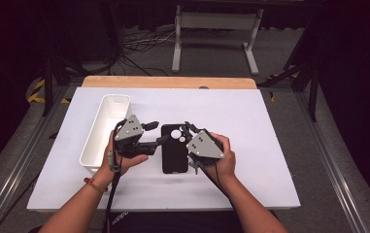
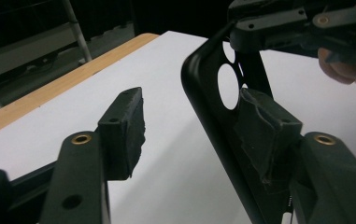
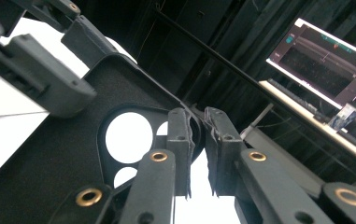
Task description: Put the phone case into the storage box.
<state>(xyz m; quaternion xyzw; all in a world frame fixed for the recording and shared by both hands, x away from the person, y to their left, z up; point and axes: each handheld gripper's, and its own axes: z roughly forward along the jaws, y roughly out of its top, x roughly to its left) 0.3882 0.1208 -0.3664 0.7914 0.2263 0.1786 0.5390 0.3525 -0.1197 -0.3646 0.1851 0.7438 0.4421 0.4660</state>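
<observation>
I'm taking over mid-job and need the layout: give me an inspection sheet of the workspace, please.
Surface: white sheet over a wooden tabletop.
Job's things: black phone case with round camera cutouts, between both grippers.
Clutter: empty white bin, left of the case.
Grippers: right gripper shut on the case's edge; left gripper open, one pad against the case, the other clear of it.
Cables: one trails from the left gripper; more lie on the floor beyond.
Surroundings: dark room, white stand, lit monitor.
</observation>
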